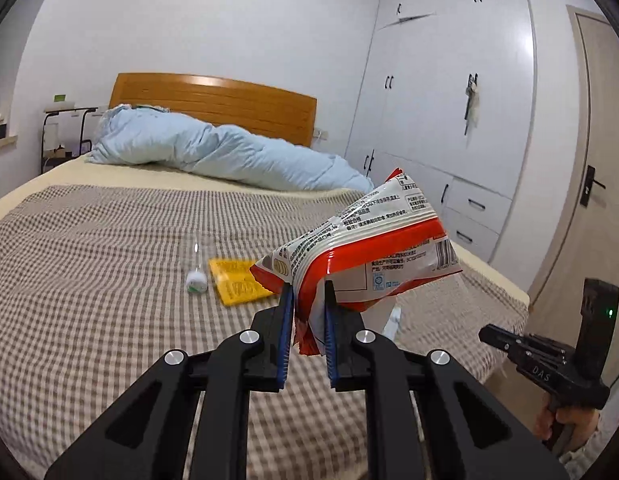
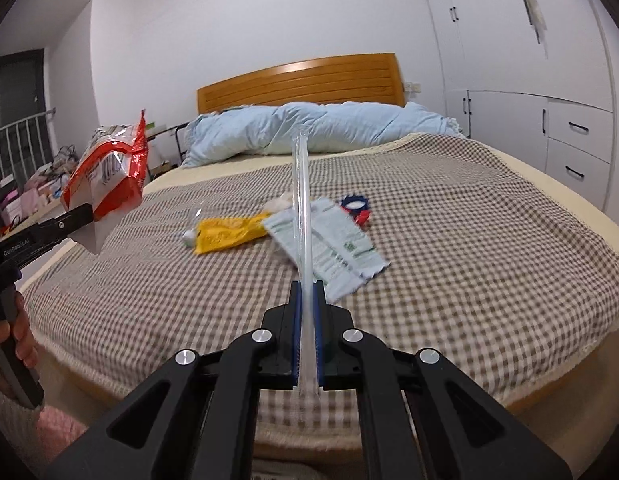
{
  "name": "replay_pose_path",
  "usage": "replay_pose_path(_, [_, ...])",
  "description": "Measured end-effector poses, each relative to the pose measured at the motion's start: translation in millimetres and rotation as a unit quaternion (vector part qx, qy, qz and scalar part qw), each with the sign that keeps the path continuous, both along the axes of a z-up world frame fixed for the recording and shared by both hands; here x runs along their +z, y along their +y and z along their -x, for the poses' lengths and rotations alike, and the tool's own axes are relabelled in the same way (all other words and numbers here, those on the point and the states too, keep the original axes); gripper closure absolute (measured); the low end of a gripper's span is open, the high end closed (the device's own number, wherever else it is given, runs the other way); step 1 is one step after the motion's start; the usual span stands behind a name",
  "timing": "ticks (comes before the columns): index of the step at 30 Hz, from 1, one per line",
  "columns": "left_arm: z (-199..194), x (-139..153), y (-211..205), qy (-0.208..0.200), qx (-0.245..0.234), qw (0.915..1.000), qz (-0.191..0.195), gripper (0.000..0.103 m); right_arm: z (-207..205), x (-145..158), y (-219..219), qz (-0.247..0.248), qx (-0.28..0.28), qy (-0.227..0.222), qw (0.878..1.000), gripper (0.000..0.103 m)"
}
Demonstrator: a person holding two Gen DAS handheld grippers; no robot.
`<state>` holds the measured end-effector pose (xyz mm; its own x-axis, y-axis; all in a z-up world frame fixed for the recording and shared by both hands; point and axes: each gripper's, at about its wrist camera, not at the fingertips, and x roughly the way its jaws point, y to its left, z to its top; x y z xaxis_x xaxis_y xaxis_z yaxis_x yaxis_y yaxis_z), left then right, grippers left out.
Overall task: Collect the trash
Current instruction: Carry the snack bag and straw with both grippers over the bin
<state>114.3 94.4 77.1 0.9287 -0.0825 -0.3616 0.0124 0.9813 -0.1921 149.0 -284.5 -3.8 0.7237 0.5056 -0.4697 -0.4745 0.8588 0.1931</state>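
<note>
Your left gripper [image 1: 309, 286] is clamped on a crumpled red-and-white snack bag [image 1: 365, 252], printed with small text and a barcode, which hangs in the air above the checked bedspread [image 1: 109, 280] near the bed's foot edge. Your right gripper [image 2: 308, 286] is nearly closed on a clear plastic straw sleeve [image 2: 300, 200] that stands upright between its pads.

The right wrist view alone shows a pale green-and-white wrapper [image 2: 333, 248] and a red-and-blue ring-shaped piece [image 2: 355, 208] lying mid-bed; the held bag blocks them in the left wrist view. Both views show a yellow packet [image 2: 225, 234] and a small clear bottle with a white cap [image 1: 196, 276] just beside it.

A rolled light-blue duvet [image 1: 213, 152] lies along the headboard [image 1: 213, 96] edge. White wardrobes [image 1: 449, 100] stand beyond the bed's side edge.
</note>
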Motion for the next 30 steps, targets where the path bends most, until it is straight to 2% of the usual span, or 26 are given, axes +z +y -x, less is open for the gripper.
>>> replay_pose_path(4, [13.2,-17.4,0.0,0.018,0.004,0.9997,-0.015,0.091,16.7,-10.3,0.0,0.012,0.007,0.010,1.000,0.097])
replay_pose_path(15, [42.7,-51.2,2.2,0.056,-0.003,0.9984,-0.007,0.091,61.6,-32.2,-0.4,0.042,0.022,0.026,0.999,0.097])
replay_pose_path(23, [66.0,-79.5,-14.6,0.085,-0.024,0.9957,-0.027,0.091,90.6,-51.9,1.2,0.072,0.042,0.040,0.996,0.097])
replay_pose_path(30, [85.1,-107.3,-24.6,0.121,-0.040,0.9901,-0.058,0.091,111.7,-69.0,-2.7,0.097,0.058,0.054,0.992,0.097])
